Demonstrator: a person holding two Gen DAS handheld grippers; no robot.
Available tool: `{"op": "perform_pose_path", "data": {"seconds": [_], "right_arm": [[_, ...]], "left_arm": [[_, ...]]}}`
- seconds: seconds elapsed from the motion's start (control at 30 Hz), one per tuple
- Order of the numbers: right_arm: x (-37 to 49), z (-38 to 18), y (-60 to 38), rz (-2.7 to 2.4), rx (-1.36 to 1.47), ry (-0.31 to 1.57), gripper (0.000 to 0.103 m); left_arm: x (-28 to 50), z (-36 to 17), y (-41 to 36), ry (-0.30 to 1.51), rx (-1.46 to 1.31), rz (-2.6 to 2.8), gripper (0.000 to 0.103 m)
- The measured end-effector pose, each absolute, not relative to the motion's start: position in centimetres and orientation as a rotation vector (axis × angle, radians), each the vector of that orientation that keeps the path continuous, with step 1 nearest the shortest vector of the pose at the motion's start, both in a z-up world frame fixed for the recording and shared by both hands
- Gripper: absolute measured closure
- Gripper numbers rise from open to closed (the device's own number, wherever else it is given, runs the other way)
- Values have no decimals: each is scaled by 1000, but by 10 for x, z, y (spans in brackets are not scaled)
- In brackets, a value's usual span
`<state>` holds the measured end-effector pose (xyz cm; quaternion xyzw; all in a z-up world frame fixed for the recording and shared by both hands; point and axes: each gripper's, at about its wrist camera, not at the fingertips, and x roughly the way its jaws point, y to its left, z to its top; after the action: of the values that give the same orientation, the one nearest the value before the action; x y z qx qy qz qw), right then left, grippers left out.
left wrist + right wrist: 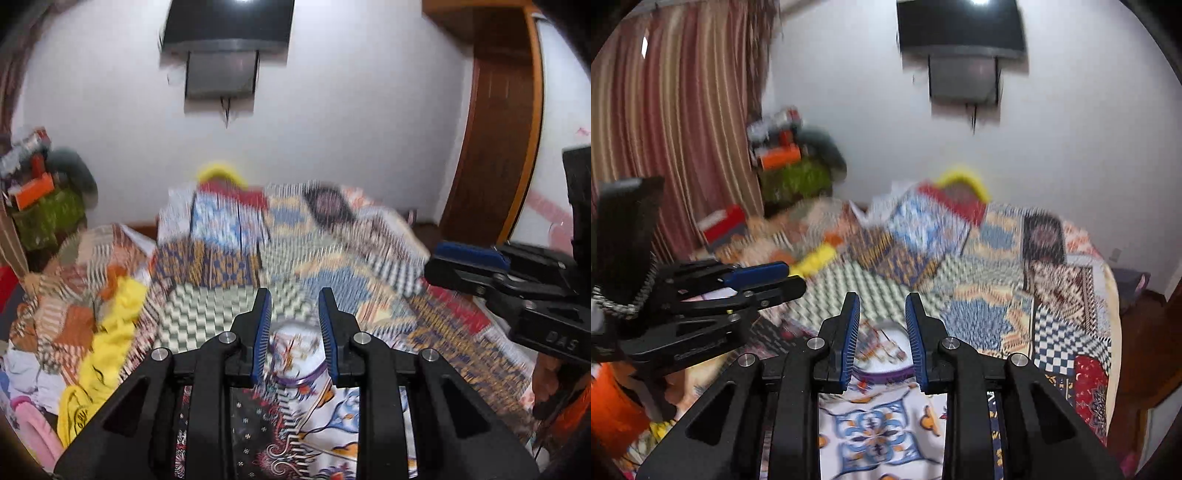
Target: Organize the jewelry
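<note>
A white round dish with a purple rim (308, 374) (886, 373) lies on the patterned bedspread, below and beyond both grippers. Small gold and reddish jewelry pieces (882, 349) lie in it, blurred. My left gripper (294, 299) hovers above the dish, open, with nothing between its blue pads. My right gripper (882, 299) also hangs above the dish, open and empty. Each gripper shows in the other's view: the right gripper (461, 260) at the right edge, the left gripper (779, 277) at the left.
A patchwork quilt (332, 258) covers the bed. Yellow cloth (110, 332) and piled clothes lie to the left. A TV (225, 33) hangs on the white wall, a wooden door (495, 129) stands right, and a striped curtain (665, 110) hangs left.
</note>
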<state>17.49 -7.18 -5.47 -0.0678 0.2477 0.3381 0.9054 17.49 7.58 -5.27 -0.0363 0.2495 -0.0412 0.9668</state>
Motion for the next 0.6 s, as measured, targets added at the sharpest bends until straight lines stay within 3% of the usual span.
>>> {"op": "perform_pose_path", "data": {"seconds": [0.2,0.33,0.4,0.47,0.6], "right_arm": [[103,-18,-99,664,-46,279,80],[75,-10,-111,625,-8,198,77],[66,-12,-116,600,3,182,66],[62,-14,-119,562,16,162,45],[52,-15,-123,480,22,119,19]], "left_arm": [[103,-8,49,283,-40,-64,70],[61,7,35,157,-29,-30,44],[46,11,31,115,-32,-9,33],[35,13,29,92,-37,-3,19],[27,11,29,82,-75,13,10]]}}
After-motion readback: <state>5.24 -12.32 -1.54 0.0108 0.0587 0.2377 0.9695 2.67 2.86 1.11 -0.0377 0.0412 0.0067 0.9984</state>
